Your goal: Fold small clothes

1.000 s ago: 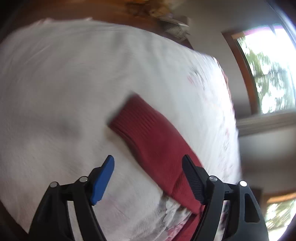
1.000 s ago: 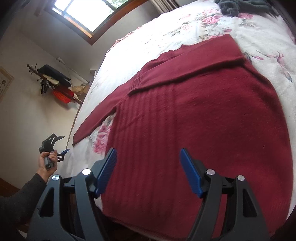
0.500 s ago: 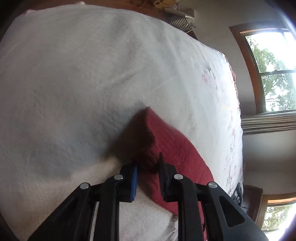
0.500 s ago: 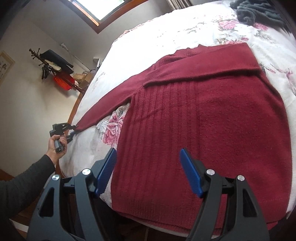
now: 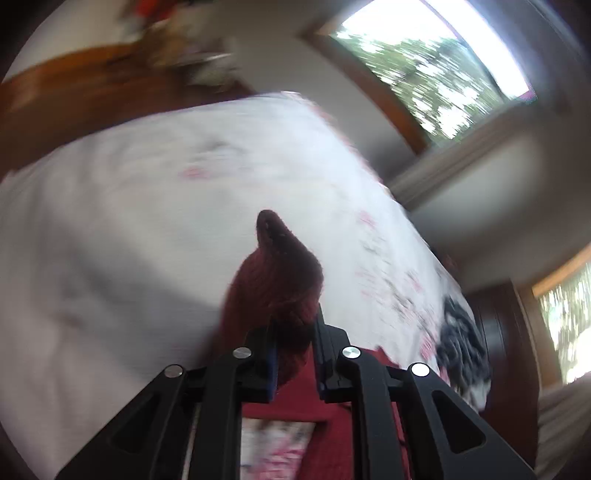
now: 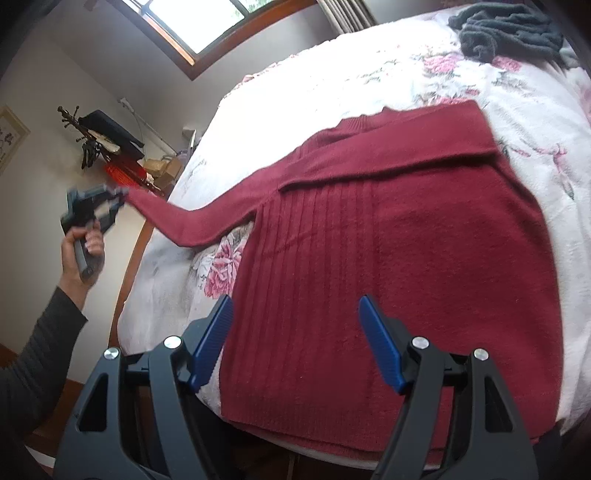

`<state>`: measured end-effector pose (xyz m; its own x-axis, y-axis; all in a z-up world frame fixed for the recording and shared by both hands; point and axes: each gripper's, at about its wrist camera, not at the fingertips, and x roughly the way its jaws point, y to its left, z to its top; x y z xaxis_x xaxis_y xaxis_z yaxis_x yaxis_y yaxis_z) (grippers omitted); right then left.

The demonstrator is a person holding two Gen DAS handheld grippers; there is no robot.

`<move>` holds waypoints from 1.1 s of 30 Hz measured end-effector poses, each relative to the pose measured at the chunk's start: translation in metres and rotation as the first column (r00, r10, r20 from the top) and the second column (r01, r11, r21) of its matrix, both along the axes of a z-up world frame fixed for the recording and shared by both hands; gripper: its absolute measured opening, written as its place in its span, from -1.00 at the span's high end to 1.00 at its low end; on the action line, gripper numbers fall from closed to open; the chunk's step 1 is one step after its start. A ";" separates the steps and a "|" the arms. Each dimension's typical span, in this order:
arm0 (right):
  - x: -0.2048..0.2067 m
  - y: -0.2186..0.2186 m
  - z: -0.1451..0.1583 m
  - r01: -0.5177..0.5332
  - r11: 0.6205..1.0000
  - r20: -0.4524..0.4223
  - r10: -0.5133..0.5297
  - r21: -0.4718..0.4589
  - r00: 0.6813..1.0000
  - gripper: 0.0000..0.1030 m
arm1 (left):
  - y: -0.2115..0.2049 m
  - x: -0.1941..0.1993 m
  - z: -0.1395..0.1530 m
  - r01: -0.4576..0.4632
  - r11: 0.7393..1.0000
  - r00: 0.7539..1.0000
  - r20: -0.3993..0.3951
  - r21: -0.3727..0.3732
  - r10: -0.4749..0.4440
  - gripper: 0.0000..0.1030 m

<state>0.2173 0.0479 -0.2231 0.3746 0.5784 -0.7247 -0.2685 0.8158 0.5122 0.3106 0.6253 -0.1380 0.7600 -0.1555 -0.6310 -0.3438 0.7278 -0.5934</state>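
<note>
A dark red knitted sweater point(image 6: 388, 243) lies flat on the flowered bedspread point(image 6: 332, 85), its right sleeve folded across the chest. Its left sleeve point(image 6: 192, 221) stretches out to the left and is lifted off the bed. My left gripper point(image 6: 123, 194), held by a hand, is shut on the sleeve's cuff point(image 5: 280, 273), which bunches up between the left gripper point(image 5: 293, 332) fingers in the left wrist view. My right gripper point(image 6: 295, 325) hovers open above the sweater's hem, holding nothing.
A dark grey garment point(image 6: 509, 29) lies bunched at the far corner of the bed, also seen as a dark grey garment point(image 5: 461, 343). The wooden bed frame point(image 6: 133, 266) runs along the left edge. A coat rack point(image 6: 99, 144) and boxes stand by the wall.
My left gripper went from open over the sleeve end to shut on the cuff, then lifted it off the bed and swung. The right gripper stayed open and drew back slightly.
</note>
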 end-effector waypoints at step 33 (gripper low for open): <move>0.198 -0.049 -0.075 0.063 0.971 -0.217 -0.012 0.232 0.976 -0.15 | -0.260 -0.027 -0.169 0.334 0.934 0.894 -0.271 -0.127 -0.356 -0.47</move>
<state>0.4156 -0.0009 -0.2978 0.2514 0.7309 -0.6345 -0.1041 0.6722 0.7330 0.2839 0.3652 -0.3066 0.4392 -0.4303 -0.7886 -0.2417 0.7889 -0.5650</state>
